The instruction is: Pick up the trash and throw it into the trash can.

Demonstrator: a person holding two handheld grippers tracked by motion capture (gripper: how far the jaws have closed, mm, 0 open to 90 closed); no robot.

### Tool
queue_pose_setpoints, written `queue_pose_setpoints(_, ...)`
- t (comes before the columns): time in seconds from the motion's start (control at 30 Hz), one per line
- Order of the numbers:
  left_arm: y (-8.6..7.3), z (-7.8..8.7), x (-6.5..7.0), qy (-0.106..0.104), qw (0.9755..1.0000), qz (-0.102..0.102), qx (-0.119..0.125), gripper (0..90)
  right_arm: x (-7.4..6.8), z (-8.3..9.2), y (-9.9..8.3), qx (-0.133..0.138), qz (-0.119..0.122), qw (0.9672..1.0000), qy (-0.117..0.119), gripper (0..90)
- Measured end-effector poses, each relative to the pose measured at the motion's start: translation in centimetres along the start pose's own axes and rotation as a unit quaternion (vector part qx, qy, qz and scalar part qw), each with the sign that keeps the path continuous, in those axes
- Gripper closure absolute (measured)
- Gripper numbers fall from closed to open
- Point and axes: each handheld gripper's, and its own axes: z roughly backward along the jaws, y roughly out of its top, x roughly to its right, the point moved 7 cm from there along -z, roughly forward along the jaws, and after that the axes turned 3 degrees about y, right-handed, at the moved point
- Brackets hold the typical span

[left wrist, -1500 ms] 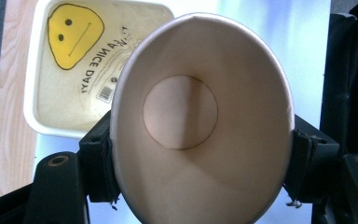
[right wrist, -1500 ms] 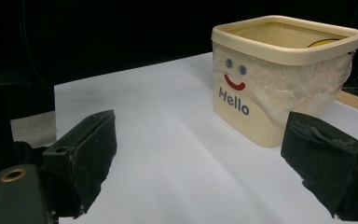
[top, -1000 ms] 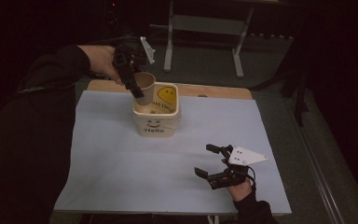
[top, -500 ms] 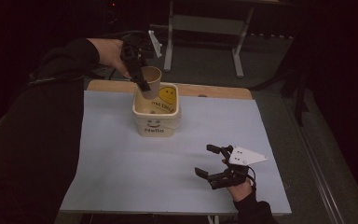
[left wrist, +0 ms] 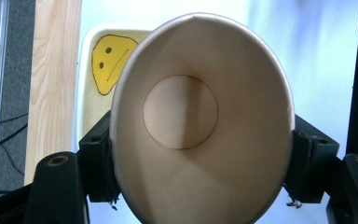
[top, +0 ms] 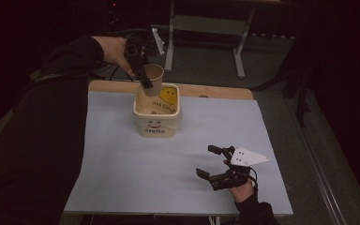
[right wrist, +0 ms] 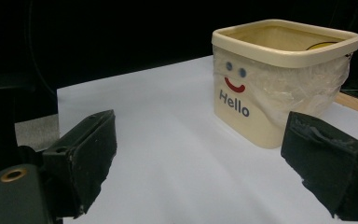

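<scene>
Left gripper view: paper cup, smooth tan card with a rolled rim, squeezed from round to oval between the two black jaws of the left gripper. Flat round base visible down the inside. Behind it, the cream tub with a yellow smiley on its inner wall.

High view: left gripper clamps the cup tilted, above the tub's far rim. Tub is squarish with rounded corners, glossy plastic, thick lip, "Hello" and a face on the front; clear crinkled film wraps its side in the right gripper view. It stands on a pale matte sheet over a wooden table.

Right gripper rests on the sheet near the front right, jaws spread wide, nothing between them.

Since a second ago, the cup has come up out of the tub and toward its far side; the right gripper has not moved.
</scene>
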Motion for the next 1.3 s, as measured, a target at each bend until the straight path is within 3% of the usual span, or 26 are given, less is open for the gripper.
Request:
queue_pose_setpoints(0.6, 0.2, -0.6, -0.9, 0.011, 0.9999, 0.003, -0.001, 26.0, 0.0, 0.1, 0.0, 0.001, 0.000, 1.0000, 0.001, 10.3)
queue_pose_setpoints(0.67, 0.2, -0.5, -1.1, 0.007, 0.9999, 0.012, 0.005, 20.1, 0.0, 0.1, 0.0, 0.001, 0.000, 1.0000, 0.002, 10.3)
queue_pose_setpoints(0.77, 0.1, -0.7, -1.2, -0.001, 0.9996, 0.027, -0.005, 0.3, 0.0, 0.1, 0.0, 0.001, 0.000, 1.0000, 0.002, 10.3)
queue_pose_setpoints(1.0, -0.2, -0.8, -1.3, 0.000, 0.9991, 0.043, -0.001, 0.3, -0.1, 0.0, 0.0, -0.001, 0.001, 1.0000, 0.003, 10.3)
queue_pose_setpoints(1.3, -0.3, -0.4, -0.8, 0.009, 0.9986, 0.049, 0.021, 0.3, -0.1, 0.0, 0.1, -0.001, 0.001, 1.0000, 0.003, 10.3)
